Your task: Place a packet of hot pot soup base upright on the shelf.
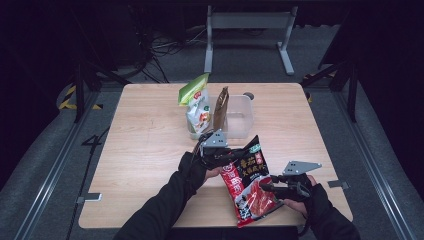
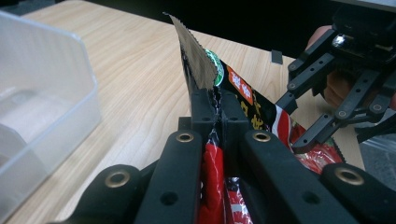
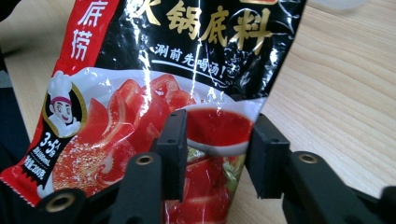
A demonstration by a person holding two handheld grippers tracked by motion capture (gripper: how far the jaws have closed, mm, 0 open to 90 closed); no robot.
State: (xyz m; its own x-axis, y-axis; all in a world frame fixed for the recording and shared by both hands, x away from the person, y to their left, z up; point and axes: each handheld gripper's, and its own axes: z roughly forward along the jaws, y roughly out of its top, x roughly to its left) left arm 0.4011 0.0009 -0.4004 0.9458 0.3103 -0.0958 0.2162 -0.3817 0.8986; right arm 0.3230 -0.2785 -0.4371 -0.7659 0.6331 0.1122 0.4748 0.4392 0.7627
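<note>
A red and black hot-pot soup base packet (image 1: 247, 182) is held up above the front of the wooden table (image 1: 140, 150). My left gripper (image 1: 227, 157) is shut on the packet's upper left edge; in the left gripper view the jaws (image 2: 217, 105) pinch the serrated seal of the packet (image 2: 243, 93). My right gripper (image 1: 264, 187) stands open at the packet's lower right side. In the right gripper view the packet's (image 3: 187, 46) lower corner lies between the spread jaws of that gripper (image 3: 217, 140). The open right gripper (image 2: 292, 123) is also seen beyond the packet in the left gripper view.
A clear plastic bin (image 1: 240, 117) stands at the table's back middle, holding a green and white snack bag (image 1: 197, 105) and a brown pouch (image 1: 220, 107) upright. The bin's wall (image 2: 46, 93) is close on the left in the left gripper view.
</note>
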